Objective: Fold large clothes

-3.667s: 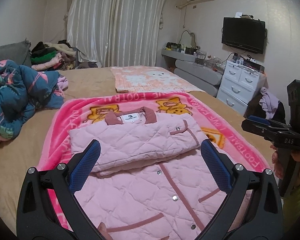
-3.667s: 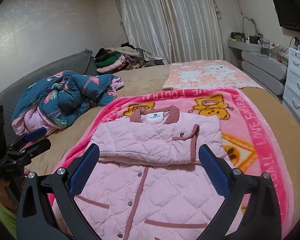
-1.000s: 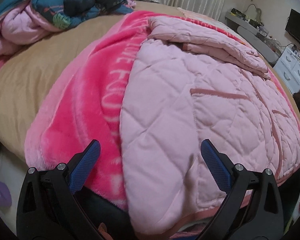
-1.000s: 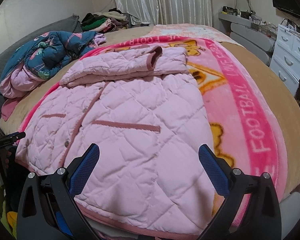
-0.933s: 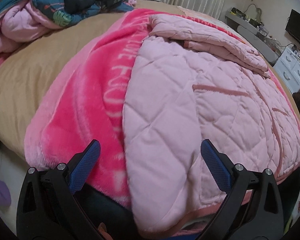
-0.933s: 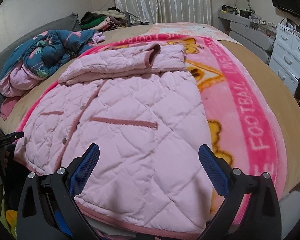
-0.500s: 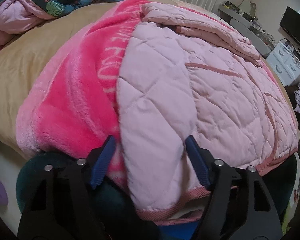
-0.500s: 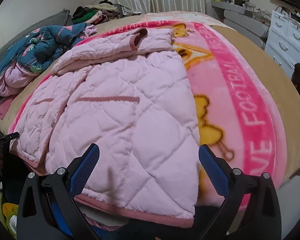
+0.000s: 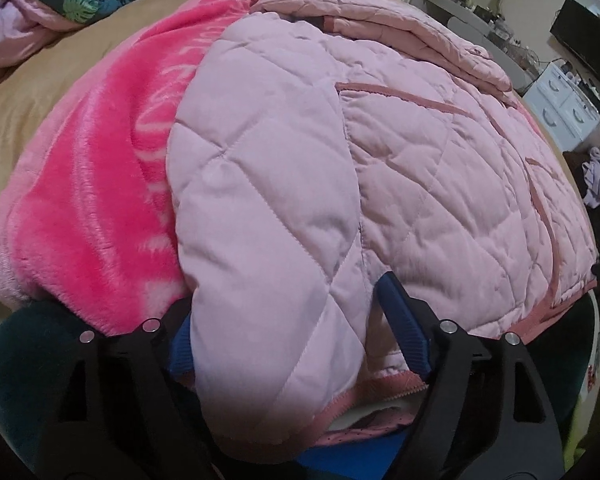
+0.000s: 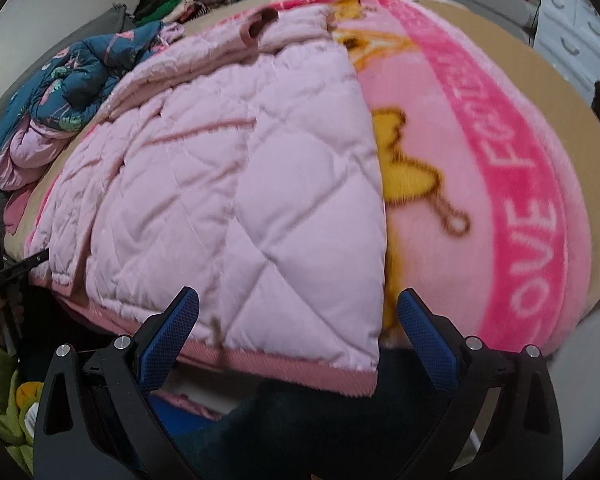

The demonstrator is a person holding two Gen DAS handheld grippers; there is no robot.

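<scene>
A pale pink quilted jacket (image 9: 400, 152) lies on a bright pink blanket (image 9: 100, 200) on the bed, its top part folded down over the body. My left gripper (image 9: 284, 340) has its jaws partly closed around the jacket's near left hem corner, fabric bulging between the blue pads (image 9: 404, 328). In the right wrist view the jacket (image 10: 228, 184) hangs over the bed edge. My right gripper (image 10: 296, 328) is open, its jaws on either side of the jacket's near right hem corner (image 10: 340, 368).
A dark blue floral quilt (image 10: 80, 76) is heaped at the bed's far left. White drawers (image 9: 564, 108) and a wall TV (image 9: 588, 44) stand to the right. The other gripper's tip (image 10: 16, 272) shows at the left hem. The blanket reads FOOTBALL LOVE (image 10: 532, 216).
Both grippers dropped from above the jacket to its near hem at the bed edge. The left jaws narrowed onto the left corner; the right jaws stayed wide while closing in on the right corner.
</scene>
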